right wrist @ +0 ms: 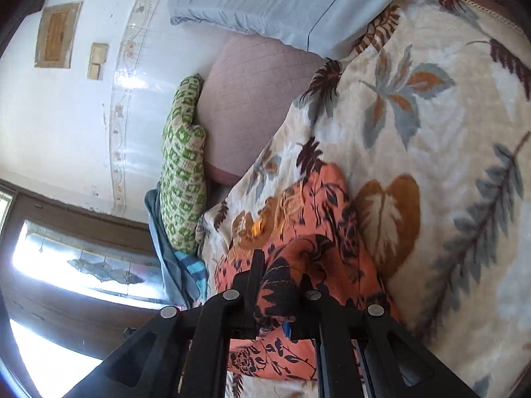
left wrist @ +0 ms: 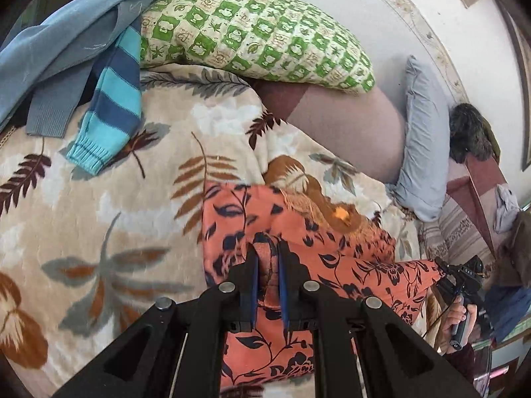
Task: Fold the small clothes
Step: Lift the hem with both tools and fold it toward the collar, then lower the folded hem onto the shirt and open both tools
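Note:
An orange garment with a dark floral print (left wrist: 338, 252) lies stretched over the leaf-patterned blanket (left wrist: 132, 199). My left gripper (left wrist: 268, 252) is shut on a bunched fold of it, the cloth pinched between the blue pads. In the right wrist view the same orange garment (right wrist: 318, 219) drapes over my right gripper (right wrist: 282, 265), which is shut on it; the cloth hides the right fingertip. In the left wrist view the right gripper (left wrist: 443, 267) pinches the garment's far corner, with a hand below it.
A striped blue knit sleeve (left wrist: 113, 99) and a pale blue sweater (left wrist: 66, 33) lie at the blanket's far left. A green checked pillow (left wrist: 259, 33) and a light blue pillow (left wrist: 421, 139) sit by the white wall. A window (right wrist: 66, 265) shows at the left.

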